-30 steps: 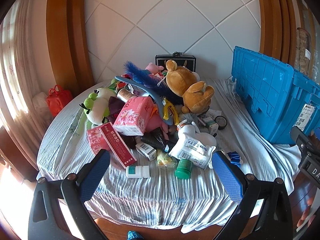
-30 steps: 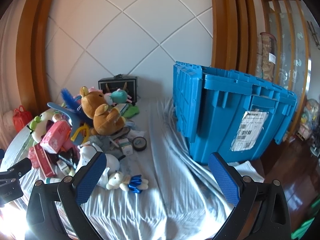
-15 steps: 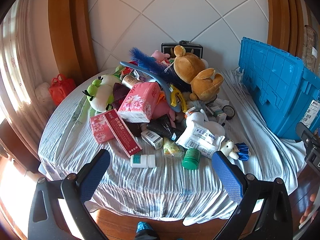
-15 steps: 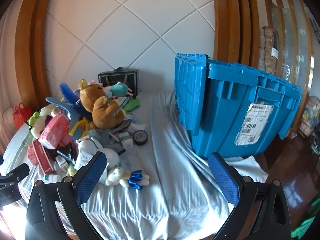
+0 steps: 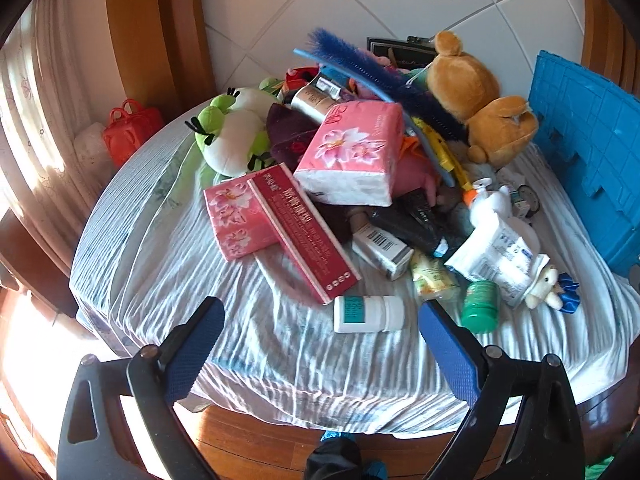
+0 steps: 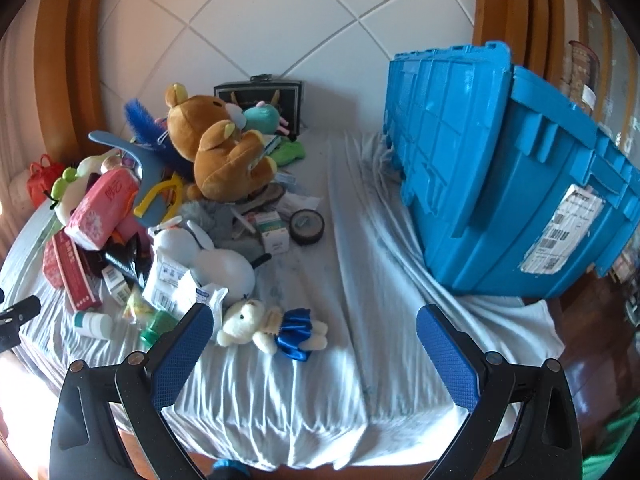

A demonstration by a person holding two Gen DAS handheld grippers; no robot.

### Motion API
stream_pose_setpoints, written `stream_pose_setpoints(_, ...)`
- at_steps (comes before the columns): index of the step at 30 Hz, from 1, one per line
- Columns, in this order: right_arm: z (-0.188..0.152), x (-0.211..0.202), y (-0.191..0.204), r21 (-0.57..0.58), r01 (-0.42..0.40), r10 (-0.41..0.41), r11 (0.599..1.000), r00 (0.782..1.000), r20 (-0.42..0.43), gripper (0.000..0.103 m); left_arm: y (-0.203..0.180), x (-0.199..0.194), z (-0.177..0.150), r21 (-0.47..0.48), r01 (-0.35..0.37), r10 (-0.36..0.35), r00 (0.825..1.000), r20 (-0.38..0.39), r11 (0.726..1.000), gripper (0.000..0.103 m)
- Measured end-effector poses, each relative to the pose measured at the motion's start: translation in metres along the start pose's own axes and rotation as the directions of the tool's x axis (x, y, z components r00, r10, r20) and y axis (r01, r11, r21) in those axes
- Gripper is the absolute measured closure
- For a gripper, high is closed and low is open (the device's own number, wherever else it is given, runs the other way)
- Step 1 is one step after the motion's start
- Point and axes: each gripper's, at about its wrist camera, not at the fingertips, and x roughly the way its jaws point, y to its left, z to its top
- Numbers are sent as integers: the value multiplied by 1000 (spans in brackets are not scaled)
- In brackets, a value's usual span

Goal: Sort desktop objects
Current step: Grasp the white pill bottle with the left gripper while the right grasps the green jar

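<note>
1. The left gripper (image 5: 320,344) hangs over the near edge of the bench (image 5: 168,280), jaws spread wide and holding nothing.
2. A white pill bottle (image 5: 368,314) lies on its side between the fingertips' lines of reach, with a green-capped bottle (image 5: 480,306) just to its right.
3. A long red box (image 5: 304,232) leans over a pink floral pack (image 5: 236,220); a pink tissue pack (image 5: 354,152) sits on top of the pile behind them.
4. A brown teddy bear (image 5: 476,96) and a green-and-white plush (image 5: 234,136) lie at the back of the heap.
5. The right gripper (image 6: 314,350) is also wide open and empty, above the white cloth.
6. A small white bear in a blue dress (image 6: 272,328) lies near its left finger.
7. A blue crate (image 6: 504,176) stands on the right side of the bench, well apart from the pile.
</note>
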Motion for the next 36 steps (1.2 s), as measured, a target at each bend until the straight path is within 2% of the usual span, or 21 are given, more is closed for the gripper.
stream_pose_setpoints(3,-3,17,4,8,-21,21,1000,999,-48,0,4,24,-3,-8,3,-3,999,-51,1000,8)
stream_pose_setpoints(5,-4,26,8,13,-40,41,999,996,-79,0,-1,37,-5,20,9,-8,997,-73,1000,11)
stream_pose_setpoints(6,-4,31,12,12,-52,53,999,994,-94,1,-5,42,-6,38,15,-11,996,-86,999,15)
stream_pose_setpoints(8,-5,37,24,-9,-73,72,997,990,-118,12,-10,51,-7,55,31,-25,994,-107,998,18)
stream_pose_setpoints(9,-6,40,31,-22,-91,87,996,987,-132,23,-12,54,-8,51,40,-33,993,-116,998,18)
stream_pose_setpoints(10,-8,43,39,-29,-117,111,993,983,-148,29,-14,57,-8,46,47,-41,991,-125,998,18)
stream_pose_setpoints(16,-18,63,84,-60,-244,225,968,947,-229,29,-33,74,-13,77,59,-45,984,-172,995,18)
stream_pose_setpoints(24,-26,91,115,-63,-289,258,955,918,-300,29,-43,94,-21,80,68,-51,978,-200,995,19)
stream_pose_setpoints(26,-29,101,119,-57,-289,256,955,911,-323,29,-44,96,-24,74,73,-57,978,-198,995,31)
stream_pose_setpoints(30,-33,117,127,-42,-305,273,951,898,-346,33,-45,96,-24,76,85,-71,984,-166,993,44)
stream_pose_setpoints(33,-33,126,131,-37,-301,270,953,897,-351,43,-45,99,-22,73,85,-73,984,-160,994,44)
stream_pose_setpoints(34,-33,130,132,-28,-309,278,951,889,-363,46,-45,99,-22,76,83,-70,985,-155,994,44)
stream_pose_setpoints(36,-34,132,133,-25,-313,283,949,887,-366,46,-44,100,-21,79,86,-73,985,-159,993,44)
